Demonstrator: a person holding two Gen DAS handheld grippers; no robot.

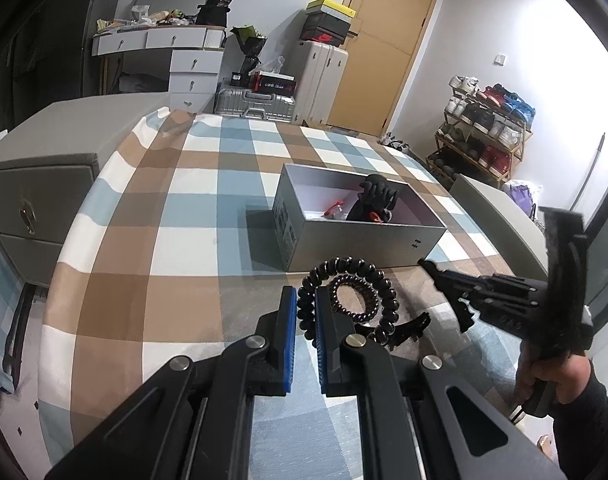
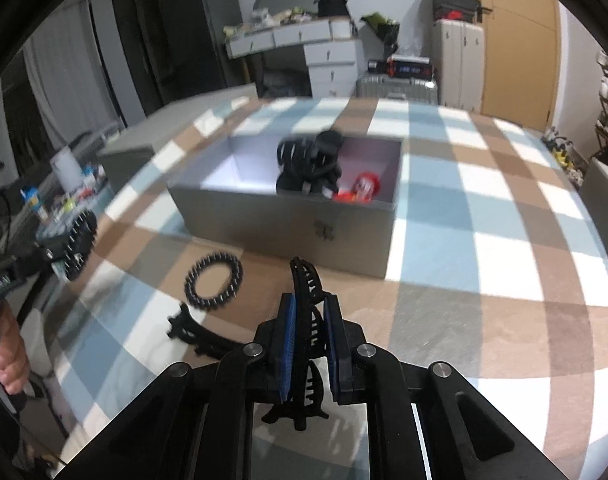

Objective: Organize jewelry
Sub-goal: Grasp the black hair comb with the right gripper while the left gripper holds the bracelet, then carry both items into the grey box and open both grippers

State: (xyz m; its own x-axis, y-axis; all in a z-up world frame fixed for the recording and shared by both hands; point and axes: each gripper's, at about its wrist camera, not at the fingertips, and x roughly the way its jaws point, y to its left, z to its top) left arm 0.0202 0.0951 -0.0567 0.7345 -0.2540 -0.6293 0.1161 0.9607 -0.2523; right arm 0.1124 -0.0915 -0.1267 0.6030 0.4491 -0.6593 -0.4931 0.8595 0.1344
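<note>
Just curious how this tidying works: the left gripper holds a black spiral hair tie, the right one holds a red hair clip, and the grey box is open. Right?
Not quite: the right gripper holds a black hair clip, not a red one, as the right wrist view shows. The left gripper does hold a black spiral hair tie, and the grey box is open.

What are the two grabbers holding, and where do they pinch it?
Left gripper pinches the big black coil hair tie at its left side. Right gripper clamps a black hair claw clip across its middle.
</note>
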